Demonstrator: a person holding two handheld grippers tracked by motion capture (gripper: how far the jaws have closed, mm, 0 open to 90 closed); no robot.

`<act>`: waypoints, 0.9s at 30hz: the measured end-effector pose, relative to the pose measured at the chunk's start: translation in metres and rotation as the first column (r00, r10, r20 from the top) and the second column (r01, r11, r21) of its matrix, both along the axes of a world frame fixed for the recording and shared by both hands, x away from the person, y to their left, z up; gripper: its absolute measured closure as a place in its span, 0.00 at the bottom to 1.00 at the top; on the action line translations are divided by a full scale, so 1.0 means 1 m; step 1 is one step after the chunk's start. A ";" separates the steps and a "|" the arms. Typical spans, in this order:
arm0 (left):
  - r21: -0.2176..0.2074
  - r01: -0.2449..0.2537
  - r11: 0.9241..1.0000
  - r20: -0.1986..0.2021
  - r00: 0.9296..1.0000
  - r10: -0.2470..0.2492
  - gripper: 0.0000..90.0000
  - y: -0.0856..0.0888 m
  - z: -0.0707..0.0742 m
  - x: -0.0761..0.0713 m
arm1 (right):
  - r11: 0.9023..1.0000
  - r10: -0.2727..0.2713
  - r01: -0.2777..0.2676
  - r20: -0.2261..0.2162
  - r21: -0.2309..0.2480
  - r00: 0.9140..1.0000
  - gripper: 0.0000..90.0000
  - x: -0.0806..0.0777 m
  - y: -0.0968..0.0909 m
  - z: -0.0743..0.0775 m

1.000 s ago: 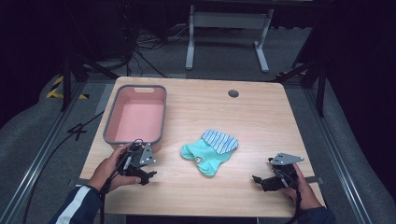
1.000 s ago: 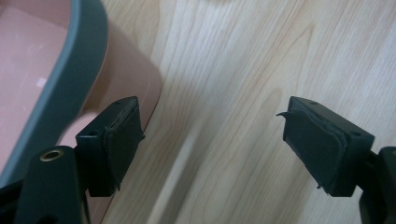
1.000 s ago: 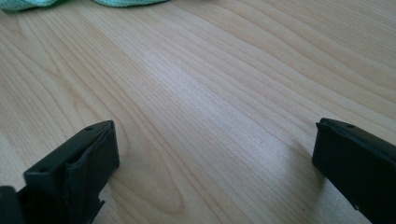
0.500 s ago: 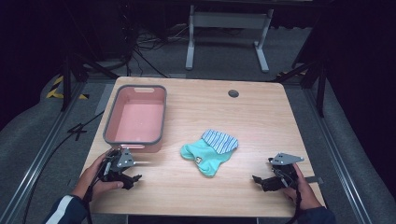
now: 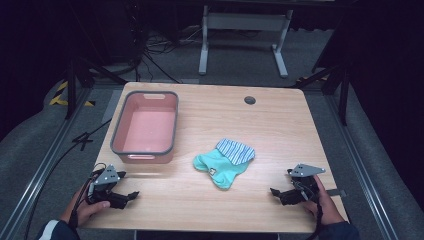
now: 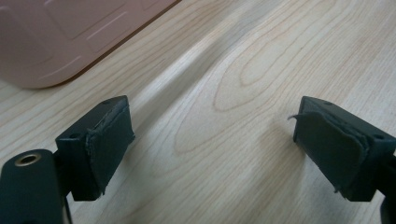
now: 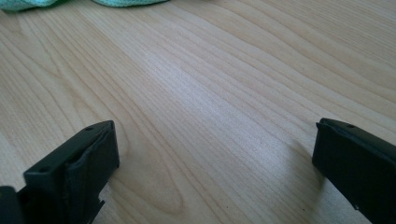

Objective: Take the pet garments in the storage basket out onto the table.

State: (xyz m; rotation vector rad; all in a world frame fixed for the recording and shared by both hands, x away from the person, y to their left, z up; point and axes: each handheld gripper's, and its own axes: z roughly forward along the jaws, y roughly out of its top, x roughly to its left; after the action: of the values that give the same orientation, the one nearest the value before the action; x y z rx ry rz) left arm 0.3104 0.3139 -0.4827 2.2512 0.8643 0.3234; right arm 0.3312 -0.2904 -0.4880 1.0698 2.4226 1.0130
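Between both tongs, socks seen heaped on table, untouched. Left tongs held apart, empty, just short of pink bin. Right tongs apart, empty, near socks. Bin empty; judged barely started, all moving left.

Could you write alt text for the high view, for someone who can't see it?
Two hands rest open tongs, left and right, on a wooden table; a pair of teal socks lies between them beside a pink tub.
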 end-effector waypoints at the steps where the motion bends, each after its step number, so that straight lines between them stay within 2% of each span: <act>1: -0.001 -0.003 1.000 0.000 1.000 0.003 0.13 0.000 0.000 0.000 | 1.000 0.000 0.000 0.000 0.000 1.000 0.01 0.000 0.000 0.000; 27: 0.003 -0.015 1.000 0.001 1.000 0.015 0.13 0.000 0.000 -0.001 | 1.000 -0.004 0.004 0.000 0.002 1.000 0.01 0.000 0.000 0.000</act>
State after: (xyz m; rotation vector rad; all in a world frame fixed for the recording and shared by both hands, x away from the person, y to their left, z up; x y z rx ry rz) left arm 0.3096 0.3136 -0.4827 2.2478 0.8817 0.3329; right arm 0.3307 -0.2903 -0.4880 1.0751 2.4190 1.0149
